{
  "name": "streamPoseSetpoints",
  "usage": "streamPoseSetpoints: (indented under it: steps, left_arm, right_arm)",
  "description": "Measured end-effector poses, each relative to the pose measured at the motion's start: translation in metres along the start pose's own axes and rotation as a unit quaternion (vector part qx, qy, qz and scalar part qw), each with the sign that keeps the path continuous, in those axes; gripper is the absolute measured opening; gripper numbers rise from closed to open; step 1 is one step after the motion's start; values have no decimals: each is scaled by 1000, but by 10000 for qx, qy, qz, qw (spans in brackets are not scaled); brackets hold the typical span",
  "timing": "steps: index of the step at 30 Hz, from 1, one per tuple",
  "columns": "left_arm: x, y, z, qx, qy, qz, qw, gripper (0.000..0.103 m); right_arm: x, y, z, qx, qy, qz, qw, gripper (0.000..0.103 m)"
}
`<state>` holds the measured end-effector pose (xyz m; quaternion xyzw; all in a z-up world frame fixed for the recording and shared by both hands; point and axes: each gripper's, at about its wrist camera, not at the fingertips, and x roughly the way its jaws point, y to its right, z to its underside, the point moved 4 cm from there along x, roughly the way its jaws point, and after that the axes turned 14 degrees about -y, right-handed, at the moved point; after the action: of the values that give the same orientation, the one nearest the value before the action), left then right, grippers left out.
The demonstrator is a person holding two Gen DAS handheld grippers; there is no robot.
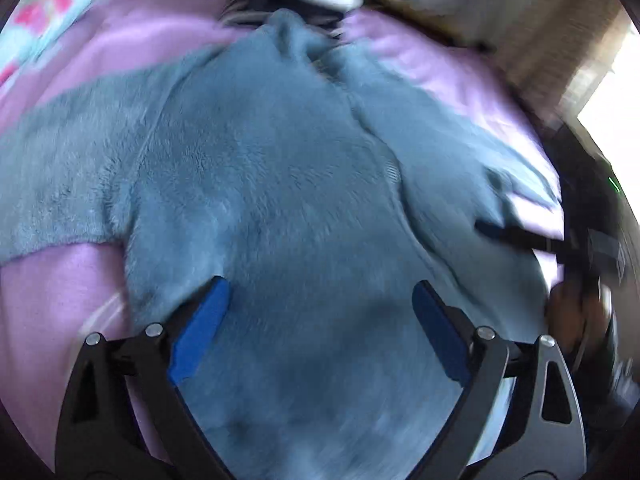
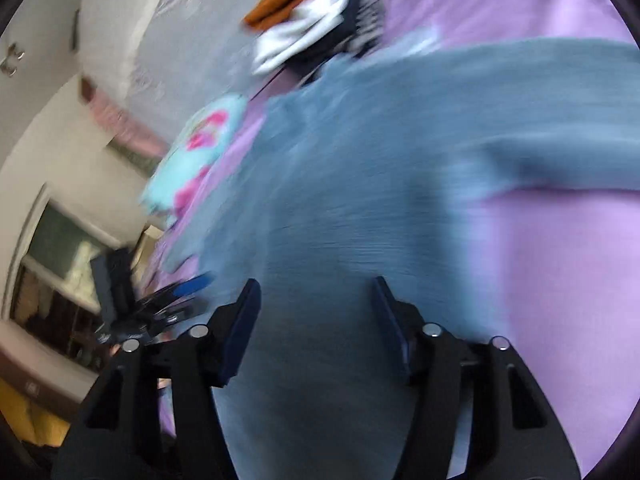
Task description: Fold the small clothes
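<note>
Both grippers, left [image 1: 320, 300] and right [image 2: 316, 300], wide-open and empty just above the spread blue fleece top [image 1: 280, 160].

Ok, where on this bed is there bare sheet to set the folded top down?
Bare purple sheet lies beside the blue fleece top, below its outstretched sleeve. A smaller strip shows under the other sleeve. Crowded: the far edge, with the clothes pile and the floral cloth.

Black gripper [image 1: 321, 294] frames, silver screws — blue pads [image 1: 200, 330].
</note>
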<state>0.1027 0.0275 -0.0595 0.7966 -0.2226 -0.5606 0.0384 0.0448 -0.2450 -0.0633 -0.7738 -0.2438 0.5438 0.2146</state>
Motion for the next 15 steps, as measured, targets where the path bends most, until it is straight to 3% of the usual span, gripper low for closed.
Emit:
streamPoseSetpoints:
  steps: [2, 5, 7, 9, 12, 15]
  left_arm:
    - [-23, -18, 21, -132, 84, -426, 9990, 94]
    - [-55, -52, 49, -714, 349, -994, 9919, 95]
    - [-86, -65, 68, -1119, 631, -568, 9901, 95]
    - [-106, -54, 75, -1226, 913, -193, 9881, 96]
    - [-114, -4, 65, -855, 1129, 186, 9897, 101]
    - [-93, 53, 73, -201, 873, 550, 9945, 101]
  right_arm:
    - [-33, 34, 13, 384, 172, 317, 9986, 73]
    - [-69, 30, 30, 457, 474, 239, 9975, 73]
    - [-68, -13, 28, 23, 572, -37, 9984, 74]
    - [-61, -56, 37, -593, 357, -562, 9960, 79]
    - [-21, -109, 57, -1241, -325, -1114, 9855, 83]
    - [30, -109, 75, -1321, -1126, -1117, 9785, 83]
